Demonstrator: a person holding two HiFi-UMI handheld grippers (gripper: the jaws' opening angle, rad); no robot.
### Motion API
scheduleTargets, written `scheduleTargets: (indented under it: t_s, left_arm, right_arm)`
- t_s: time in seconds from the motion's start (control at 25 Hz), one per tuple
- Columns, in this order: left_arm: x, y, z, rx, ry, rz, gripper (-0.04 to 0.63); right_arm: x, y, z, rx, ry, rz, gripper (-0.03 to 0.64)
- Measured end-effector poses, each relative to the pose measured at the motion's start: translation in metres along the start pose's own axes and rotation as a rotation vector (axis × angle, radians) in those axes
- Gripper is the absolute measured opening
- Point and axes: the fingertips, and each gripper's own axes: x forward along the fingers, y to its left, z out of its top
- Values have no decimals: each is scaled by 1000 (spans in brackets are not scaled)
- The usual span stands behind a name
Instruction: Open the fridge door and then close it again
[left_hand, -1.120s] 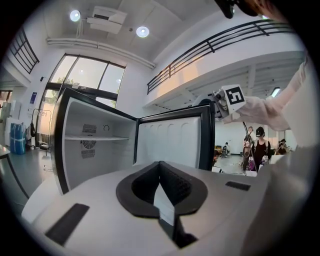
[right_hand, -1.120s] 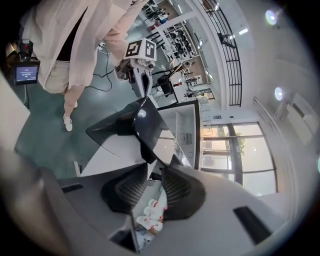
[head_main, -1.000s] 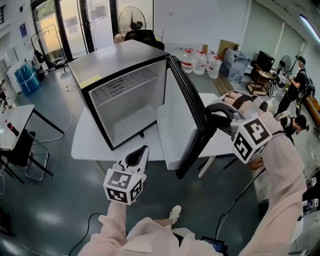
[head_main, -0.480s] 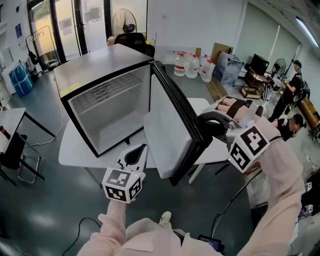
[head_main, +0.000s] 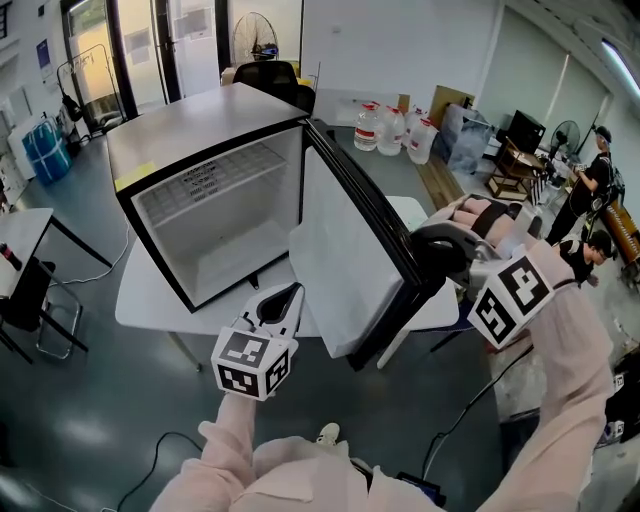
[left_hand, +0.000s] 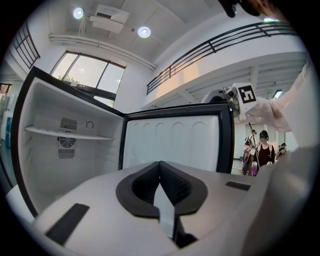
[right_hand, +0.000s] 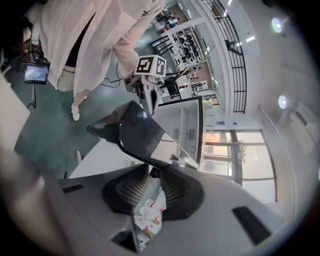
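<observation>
Fridge door (head_main: 340, 245) stands wide open, black outer edge pinched in right tongs (right_hand: 152, 176), jaws just closing on it. Left tongs (head_main: 284, 302) pressed together, empty, hovering before open fridge (head_main: 200, 125), which sits on white surface (head_main: 150, 300). Risk, in my judgement: glossy smooth edge can slip from tongs during swing; too hard push can shift fridge on surface. Door flat, rigid, white moulded plastic inside; fridge boxy, grey top, one thin shelf (head_main: 215, 180)

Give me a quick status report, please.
Left gripper shut, empty, maybe in swing path. Right gripper just closed further on door edge. Fridge wide open.
</observation>
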Motion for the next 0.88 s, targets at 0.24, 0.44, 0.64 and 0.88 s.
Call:
scheduleTargets:
  t_s: [0.24, 0.44, 0.64, 0.88]
  left_arm:
    - [2, 3, -2, 0, 7, 5, 11]
    - [0, 6, -1, -7, 2, 2, 11]
    - [-2, 7, -2, -10, 10, 0, 11]
    - [-20, 16, -8, 0, 18, -18, 11]
  right_arm:
    - [0, 2, -8, -7, 9, -1, 72]
    - [-1, 2, -9, -3, 14, 3, 72]
    - [-1, 1, -9, -15, 34, 9, 71]
    - [7, 0, 6, 1, 69, 12, 72]
